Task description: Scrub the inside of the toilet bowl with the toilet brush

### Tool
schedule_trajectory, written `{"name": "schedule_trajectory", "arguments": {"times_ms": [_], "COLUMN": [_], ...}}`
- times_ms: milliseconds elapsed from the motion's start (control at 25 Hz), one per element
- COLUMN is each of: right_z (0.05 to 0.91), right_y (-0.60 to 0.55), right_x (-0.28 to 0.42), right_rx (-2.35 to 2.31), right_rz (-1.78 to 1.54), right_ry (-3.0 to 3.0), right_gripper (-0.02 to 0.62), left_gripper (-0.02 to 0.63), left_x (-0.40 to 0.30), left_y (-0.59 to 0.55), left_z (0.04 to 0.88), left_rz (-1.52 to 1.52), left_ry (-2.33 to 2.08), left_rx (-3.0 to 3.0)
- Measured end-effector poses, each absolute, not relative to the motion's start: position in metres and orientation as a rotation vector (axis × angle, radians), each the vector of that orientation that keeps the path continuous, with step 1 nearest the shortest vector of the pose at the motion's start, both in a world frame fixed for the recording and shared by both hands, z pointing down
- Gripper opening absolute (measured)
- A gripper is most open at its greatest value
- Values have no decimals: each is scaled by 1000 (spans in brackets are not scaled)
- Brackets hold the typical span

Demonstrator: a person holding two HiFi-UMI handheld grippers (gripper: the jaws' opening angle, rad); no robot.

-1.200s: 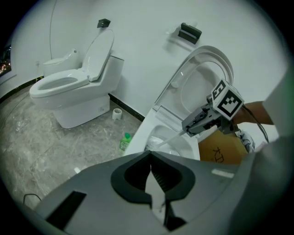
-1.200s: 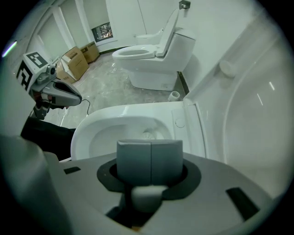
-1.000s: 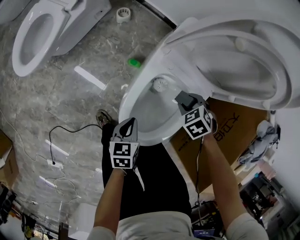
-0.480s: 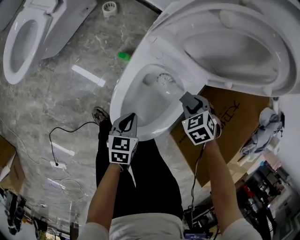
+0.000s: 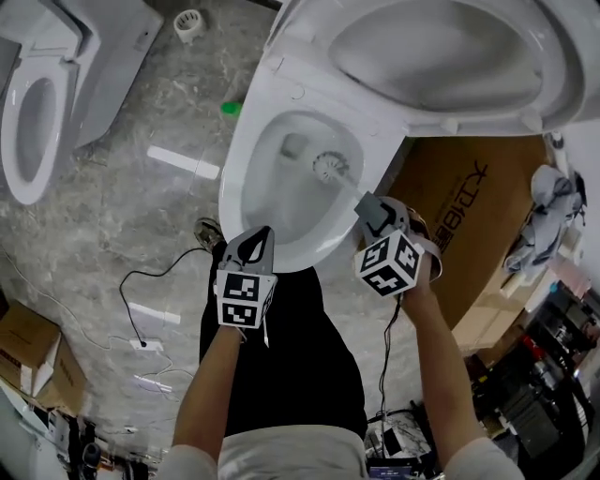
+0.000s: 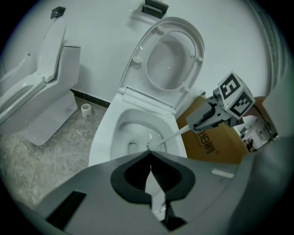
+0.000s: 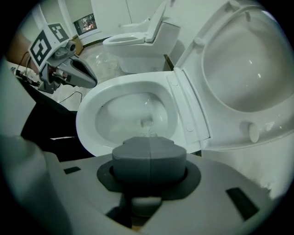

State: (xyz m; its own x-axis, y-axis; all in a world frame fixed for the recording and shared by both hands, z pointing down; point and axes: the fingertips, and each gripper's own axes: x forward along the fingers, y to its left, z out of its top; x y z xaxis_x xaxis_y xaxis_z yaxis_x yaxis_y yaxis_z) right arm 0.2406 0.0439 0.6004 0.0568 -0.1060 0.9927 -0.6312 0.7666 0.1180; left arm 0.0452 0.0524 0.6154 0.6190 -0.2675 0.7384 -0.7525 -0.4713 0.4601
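The white toilet bowl (image 5: 246,187) stands open, with its lid (image 5: 441,52) raised behind it. My right gripper (image 5: 367,202) hovers over the bowl's front right rim, shut on the handle of the toilet brush. The handle slants down into the bowl, and the round brush head (image 5: 330,169) rests against the inner wall right of the drain. In the left gripper view the brush head (image 6: 150,146) and the right gripper (image 6: 206,119) show over the bowl (image 6: 103,137). My left gripper (image 5: 258,242) hangs at the front rim, shut and empty. In the right gripper view the jaws (image 7: 149,140) hide the handle.
A second toilet (image 5: 28,112) stands at the left on the marble floor. A brown cardboard box (image 5: 469,216) leans right of the bowl. A white brush holder (image 5: 190,21) and a small green thing (image 5: 231,108) lie on the floor behind. A black cable (image 5: 141,281) runs at left.
The brush head has slid from the bowl's back wall toward the middle right of the bowl. The view has swung so the bowl sits more central. The left gripper has hardly moved.
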Motion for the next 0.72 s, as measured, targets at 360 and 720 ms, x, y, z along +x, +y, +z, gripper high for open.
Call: {"name": "schedule_trajectory", "arguments": {"times_ms": [360,720], "right_z": [608,610], "right_y": [113,100], "right_x": [164,89], "right_rx": [520,507], "right_rz": [654,558], "right_ry": [-1546,-1617], "right_gripper": [146,146], "left_gripper": [9,9], "left_x": [23,-18], "left_y": [63,60], "left_z": [607,605], "left_rz": [805,753], "left_ry": [-749,-849], "left_rx": [2080,2031]}}
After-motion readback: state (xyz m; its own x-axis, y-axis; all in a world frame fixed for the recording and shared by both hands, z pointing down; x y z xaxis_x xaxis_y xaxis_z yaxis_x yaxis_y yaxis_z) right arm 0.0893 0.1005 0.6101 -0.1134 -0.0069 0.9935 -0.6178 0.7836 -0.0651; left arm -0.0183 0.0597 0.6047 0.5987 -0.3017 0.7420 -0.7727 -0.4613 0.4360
